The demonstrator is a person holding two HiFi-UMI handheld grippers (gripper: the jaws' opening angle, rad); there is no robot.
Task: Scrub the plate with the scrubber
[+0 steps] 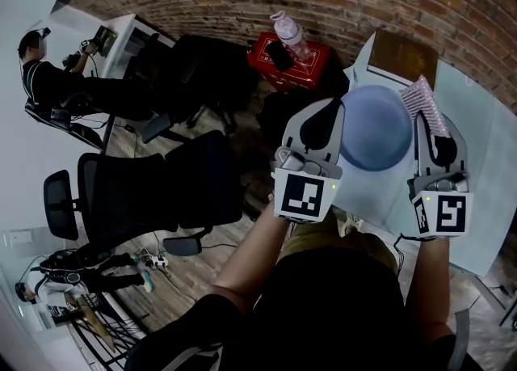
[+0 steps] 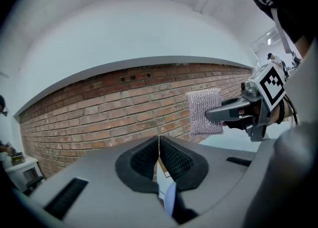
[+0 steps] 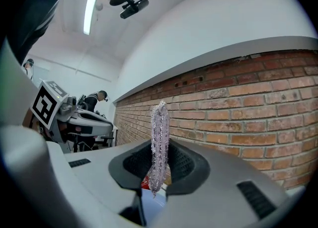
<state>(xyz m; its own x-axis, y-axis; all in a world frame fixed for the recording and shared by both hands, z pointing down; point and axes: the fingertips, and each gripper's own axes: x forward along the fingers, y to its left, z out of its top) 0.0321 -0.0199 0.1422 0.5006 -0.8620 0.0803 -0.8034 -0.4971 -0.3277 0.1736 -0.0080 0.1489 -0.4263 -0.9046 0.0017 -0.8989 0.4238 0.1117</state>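
I hold a round blue plate (image 1: 376,127) up over the table's near edge. My left gripper (image 1: 327,119) is shut on its left rim. From the left gripper view only a sliver of the plate (image 2: 170,198) shows below the shut jaws of the left gripper (image 2: 159,160). My right gripper (image 1: 428,125) is shut on a pink mesh scrubber (image 1: 426,101), held upright by the plate's right rim. The right gripper view shows the scrubber (image 3: 159,137) edge-on, standing up out of the right gripper (image 3: 158,168). In the left gripper view, the scrubber (image 2: 204,111) appears flat-on.
A white table (image 1: 477,167) lies under and to the right of the plate, with a brown box (image 1: 404,58) at its far end. A red crate (image 1: 287,66) with a water bottle (image 1: 288,31) stands beyond. Black office chairs (image 1: 153,191) fill the left, and a person (image 1: 48,78) sits far left.
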